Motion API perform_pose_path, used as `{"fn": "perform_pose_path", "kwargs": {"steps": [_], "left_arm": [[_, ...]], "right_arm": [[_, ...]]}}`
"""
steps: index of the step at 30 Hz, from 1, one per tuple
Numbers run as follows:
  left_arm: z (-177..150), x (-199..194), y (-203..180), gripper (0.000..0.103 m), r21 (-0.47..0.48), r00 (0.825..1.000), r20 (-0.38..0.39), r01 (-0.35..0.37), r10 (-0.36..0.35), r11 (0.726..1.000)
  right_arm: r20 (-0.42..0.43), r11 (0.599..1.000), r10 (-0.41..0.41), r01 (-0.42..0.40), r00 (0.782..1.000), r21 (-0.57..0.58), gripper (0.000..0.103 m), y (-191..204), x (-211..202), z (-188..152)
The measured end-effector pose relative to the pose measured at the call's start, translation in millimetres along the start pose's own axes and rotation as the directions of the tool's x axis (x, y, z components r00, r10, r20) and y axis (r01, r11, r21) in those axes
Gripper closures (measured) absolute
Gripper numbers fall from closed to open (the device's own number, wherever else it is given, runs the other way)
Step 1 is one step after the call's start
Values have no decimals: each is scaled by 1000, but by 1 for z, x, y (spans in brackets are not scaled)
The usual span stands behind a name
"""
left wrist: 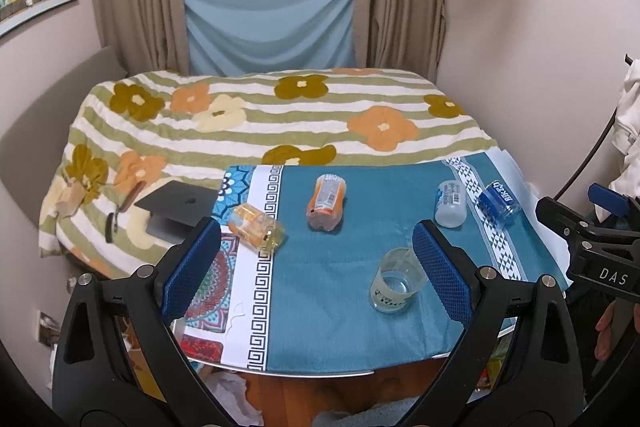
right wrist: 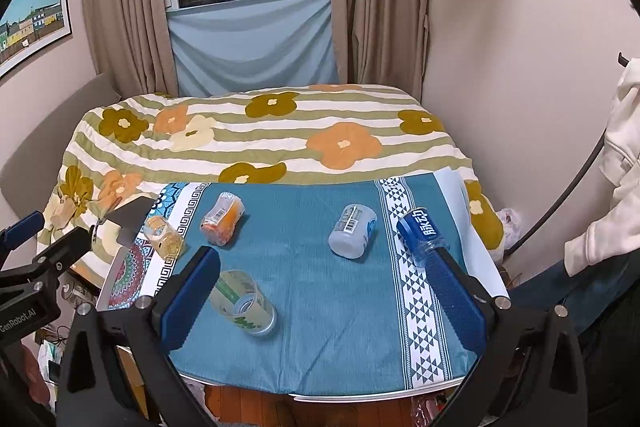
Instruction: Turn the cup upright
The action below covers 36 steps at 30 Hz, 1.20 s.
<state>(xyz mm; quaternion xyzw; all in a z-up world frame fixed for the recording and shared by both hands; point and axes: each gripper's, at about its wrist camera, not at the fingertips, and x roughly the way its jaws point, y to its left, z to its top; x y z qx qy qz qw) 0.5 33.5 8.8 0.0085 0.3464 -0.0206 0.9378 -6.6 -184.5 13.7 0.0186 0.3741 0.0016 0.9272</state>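
Note:
A clear glass cup (left wrist: pixel 395 281) with a green print appears to stand upright, mouth up, on the teal tablecloth (left wrist: pixel 340 307) near the front. My left gripper (left wrist: pixel 316 239) hovers open above the table, and the cup is just inside its right finger (left wrist: pixel 440 271), untouched. In the right wrist view the same cup (right wrist: pixel 244 301) sits beside the left finger (right wrist: pixel 192 295) of my open, empty right gripper (right wrist: pixel 324 259). Each gripper shows in the other's view: the right gripper (left wrist: pixel 592 231) at the right edge, the left gripper (right wrist: pixel 36 267) at the left edge.
Lying on their sides on the cloth are an orange-labelled bottle (left wrist: pixel 326 203), a yellowish clear jar (left wrist: pixel 258 227), a whitish bottle (left wrist: pixel 451 203) and a blue bottle (left wrist: pixel 498 201). A laptop (left wrist: pixel 176 209) rests on the flowered blanket (left wrist: pixel 280 119) behind. A wall and a white garment (right wrist: pixel 616 163) are to the right.

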Motion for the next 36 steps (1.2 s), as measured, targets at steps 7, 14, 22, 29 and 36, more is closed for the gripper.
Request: {"fn": "perform_pose_path", "kwargs": {"steps": [7, 14, 22, 29, 36], "left_arm": [[1, 2, 2, 1, 3, 1000, 2, 0, 0, 1000], [2, 3, 3, 1, 2, 1000, 2, -3, 3, 1000], [6, 4, 7, 1, 3, 1000, 9, -8, 8, 1000], [5, 4, 6, 1, -2, 1000, 21, -17, 17, 1000], [6, 5, 5, 1, 0, 1000, 21, -14, 13, 1000]], "right_arm": [[4, 1000, -2, 2, 1000, 1, 0, 0, 1, 1], [4, 1000, -2, 2, 1000, 1, 0, -1, 2, 2], [4, 1000, -2, 2, 1000, 1, 0, 0, 3, 2], [5, 1000, -2, 2, 1000, 2, 0, -1, 3, 4], [5, 1000, -2, 2, 1000, 1, 0, 0, 3, 3]]}}
